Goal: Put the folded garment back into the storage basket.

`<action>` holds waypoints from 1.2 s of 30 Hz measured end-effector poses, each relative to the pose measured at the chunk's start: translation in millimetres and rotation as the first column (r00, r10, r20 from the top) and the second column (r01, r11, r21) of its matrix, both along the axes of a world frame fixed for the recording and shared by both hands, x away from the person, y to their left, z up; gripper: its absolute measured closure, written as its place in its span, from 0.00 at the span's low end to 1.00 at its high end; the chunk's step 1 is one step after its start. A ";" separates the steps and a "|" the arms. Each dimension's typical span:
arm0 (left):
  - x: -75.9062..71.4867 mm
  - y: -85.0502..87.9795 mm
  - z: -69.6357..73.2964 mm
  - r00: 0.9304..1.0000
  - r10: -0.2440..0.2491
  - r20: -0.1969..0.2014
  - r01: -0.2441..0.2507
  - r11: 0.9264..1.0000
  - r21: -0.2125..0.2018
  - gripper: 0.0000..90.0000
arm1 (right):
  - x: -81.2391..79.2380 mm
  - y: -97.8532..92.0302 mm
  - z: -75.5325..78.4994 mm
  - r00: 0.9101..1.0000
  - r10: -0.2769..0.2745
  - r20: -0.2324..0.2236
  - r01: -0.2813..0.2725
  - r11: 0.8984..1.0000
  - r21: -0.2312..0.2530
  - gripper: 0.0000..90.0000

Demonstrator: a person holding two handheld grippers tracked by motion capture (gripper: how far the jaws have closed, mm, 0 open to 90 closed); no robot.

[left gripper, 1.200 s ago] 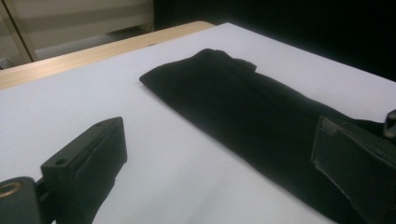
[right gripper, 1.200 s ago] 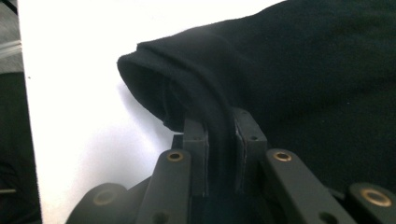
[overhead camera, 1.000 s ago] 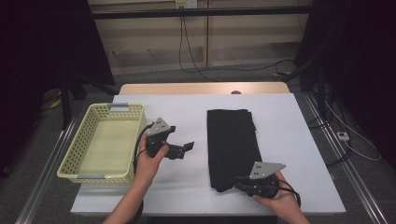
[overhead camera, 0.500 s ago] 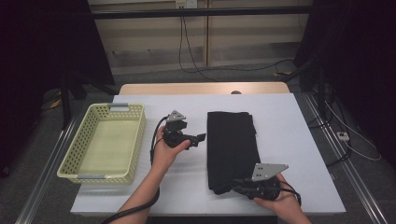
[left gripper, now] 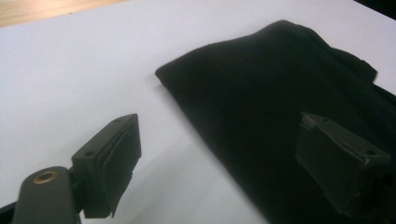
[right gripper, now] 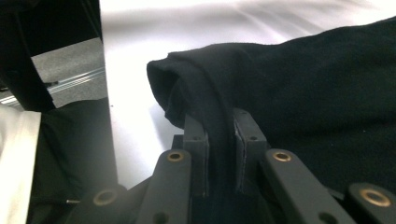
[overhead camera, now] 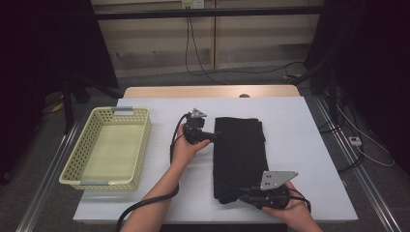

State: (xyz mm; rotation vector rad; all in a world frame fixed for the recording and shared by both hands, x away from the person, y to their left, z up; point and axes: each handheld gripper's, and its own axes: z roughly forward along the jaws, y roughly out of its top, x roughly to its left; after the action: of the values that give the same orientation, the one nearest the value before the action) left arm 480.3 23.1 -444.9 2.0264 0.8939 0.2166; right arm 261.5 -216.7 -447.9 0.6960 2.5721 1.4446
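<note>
Lying mid-table [overhead camera: 145, 203]: one folded black cloth [overhead camera: 240, 154]; one yellow basket [overhead camera: 104, 180] at 9 o'clock. Two grippers. Right gripper [right gripper: 219, 140] clamped on cloth's near edge, 6 o'clock. Left gripper [left gripper: 219, 158], jaws apart and just closing, straddles cloth's far-left edge without contact.

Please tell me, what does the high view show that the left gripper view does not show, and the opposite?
High view: the pale yellow plastic basket and the right gripper, shut on the near edge of the black folded cloth. Left gripper view: close up, the left gripper has open jaws, one over the table, one over the cloth. Both: cloth, white table and left gripper.
</note>
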 end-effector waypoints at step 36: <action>15.1 -41.1 -8.0 0.989 0.029 -0.142 -0.019 0.997 0.072 0.82 | -7.3 8.6 2.3 0.998 0.064 0.011 -0.064 0.998 0.006 0.87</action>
State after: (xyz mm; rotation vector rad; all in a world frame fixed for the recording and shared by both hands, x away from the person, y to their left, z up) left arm 495.4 -18.0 -452.9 2.1183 1.0123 0.1186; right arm 254.2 -208.1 -445.6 0.6108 2.6056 1.4717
